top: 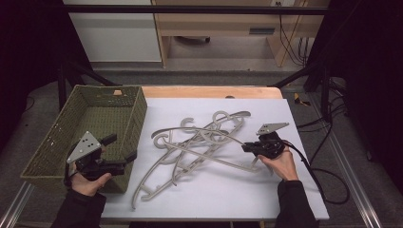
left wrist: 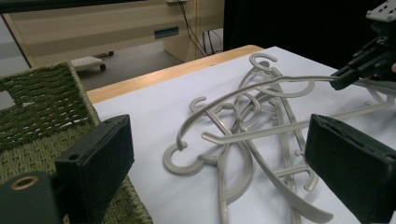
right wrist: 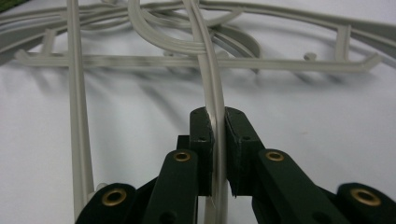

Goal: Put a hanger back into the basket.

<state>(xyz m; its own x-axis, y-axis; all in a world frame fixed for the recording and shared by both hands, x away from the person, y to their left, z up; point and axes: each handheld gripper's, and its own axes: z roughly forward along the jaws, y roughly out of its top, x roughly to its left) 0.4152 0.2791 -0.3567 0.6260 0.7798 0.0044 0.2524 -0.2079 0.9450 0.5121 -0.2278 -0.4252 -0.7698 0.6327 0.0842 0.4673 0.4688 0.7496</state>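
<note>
Hanger (right wrist: 212, 88) between right gripper (right wrist: 215, 122) fingers

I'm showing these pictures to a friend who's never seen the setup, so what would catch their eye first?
Probably the tangle of grey plastic hangers heaped in the middle of the white table. Next, the right gripper at the heap's right edge, its jaws closed on one hanger's thin arm. Then the green woven basket at the table's left, with the left gripper held open beside it.
</note>
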